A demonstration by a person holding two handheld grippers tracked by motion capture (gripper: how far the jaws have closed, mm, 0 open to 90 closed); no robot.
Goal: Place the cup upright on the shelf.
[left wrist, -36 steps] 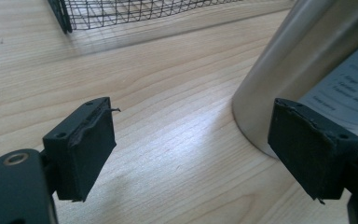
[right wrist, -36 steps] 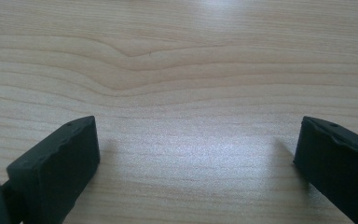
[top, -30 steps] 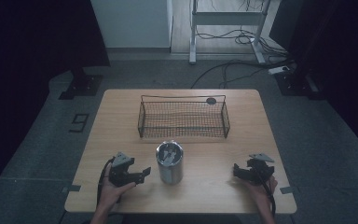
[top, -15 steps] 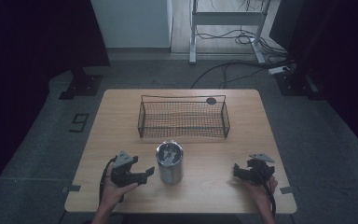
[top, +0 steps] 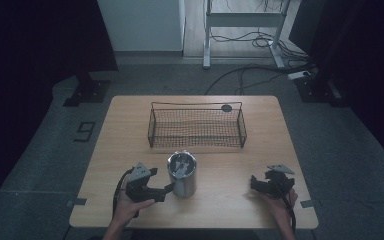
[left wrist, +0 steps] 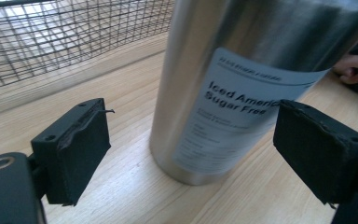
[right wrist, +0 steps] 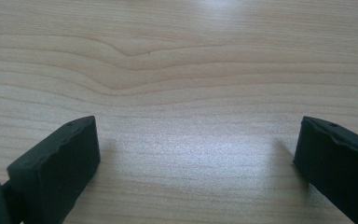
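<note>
Steel tumbler [top: 182, 174] faces the level, open left hand-held gripper [top: 166, 190].

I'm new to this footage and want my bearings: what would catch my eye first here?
A shiny steel tumbler with a printed label stands upright near the front middle of the wooden table. The left gripper sits right beside it, jaws just opening and apart from its wall. Behind the tumbler stands a wire mesh basket, and the right gripper rests open at the front right.
</note>
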